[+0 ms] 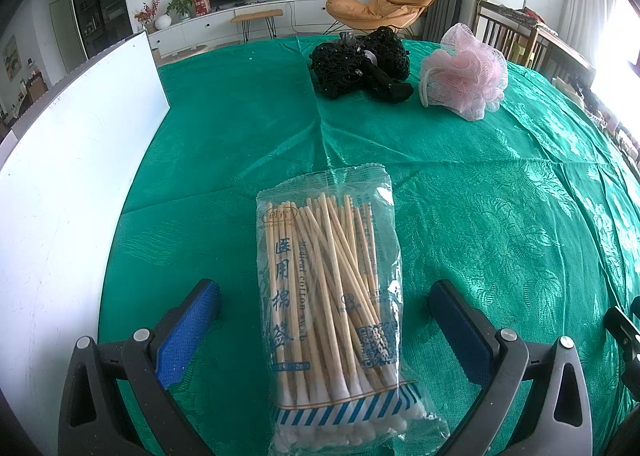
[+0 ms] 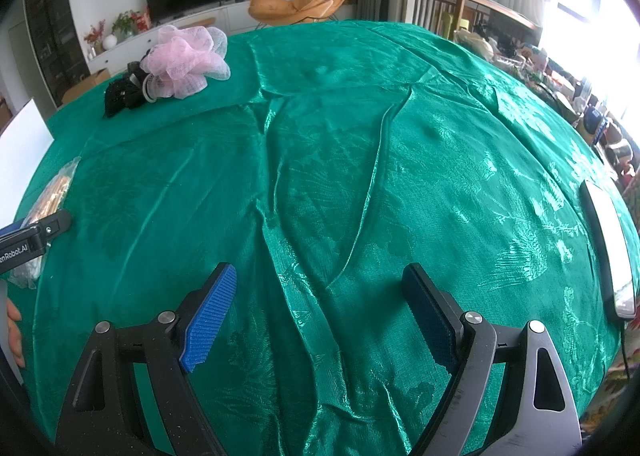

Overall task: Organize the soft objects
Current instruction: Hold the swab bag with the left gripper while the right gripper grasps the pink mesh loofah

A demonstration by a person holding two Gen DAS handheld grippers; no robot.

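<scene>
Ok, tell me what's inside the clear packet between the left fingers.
The clear packet holds wooden-stick cotton swabs, white tips bunched at its near end. The swabs underneath are covered by those above.

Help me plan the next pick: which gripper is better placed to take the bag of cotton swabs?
Left. The left gripper is open with the bag of cotton swabs lying between its fingers. The right gripper, also open, has only green tablecloth ahead of it.

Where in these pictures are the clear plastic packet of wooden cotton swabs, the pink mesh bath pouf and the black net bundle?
clear plastic packet of wooden cotton swabs (image 1: 332, 288), left wrist view, middle of the sticks.
pink mesh bath pouf (image 1: 466, 71), left wrist view, ruffled centre.
black net bundle (image 1: 362, 63), left wrist view, its middle.
</scene>
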